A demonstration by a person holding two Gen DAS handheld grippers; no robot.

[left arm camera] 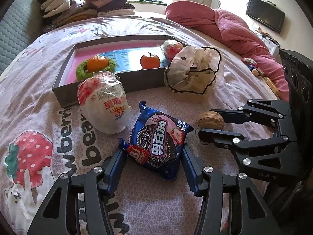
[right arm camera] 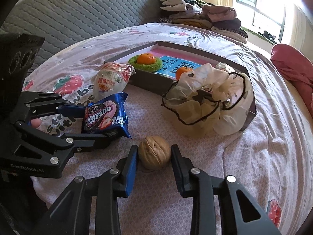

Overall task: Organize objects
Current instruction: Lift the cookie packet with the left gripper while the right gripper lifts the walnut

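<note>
Here we note two pairs of tongs working low over a bed (left arm camera: 230,82) covered in a soft pink sheet printed with strawberries. Our left tongs (left arm camera: 153,168) straddle a glossy blue cookie packet (left arm camera: 158,143), a crinkled foil pillow lying flat on the sheet; the fingers stand close on either side of it, and we cannot tell whether they press it or are merely near. Our right tongs (right arm camera: 154,156) bracket a walnut (right arm camera: 154,151), round, tan and ridged; both fingers appear to touch its shell, which rests on the sheet.

Behind these lies a shallow rectangular box (left arm camera: 64,72) with dark card walls and a pink lining. Inside it we see a tangerine (left arm camera: 97,63) seated in a fuzzy green ring (left arm camera: 109,69), a second tangerine (left arm camera: 150,61) on a shiny blue printed sheet, and a clear-wrapped snack (left arm camera: 172,48) in the far right corner. Against the box's near wall, outside it, rests a wrapped bun (left arm camera: 104,105) in thin clear film, smooth and rounded.

At the box's right end sits a crumpled sheer pouch (left arm camera: 192,72) with a black drawstring, slumped against the corner and hiding part of the wall in the right wrist view. Farther off, we see folded clothes (left arm camera: 84,5) stacked by a grey quilted headboard (right arm camera: 74,9), and a rumpled red quilt (left arm camera: 234,31).
</note>
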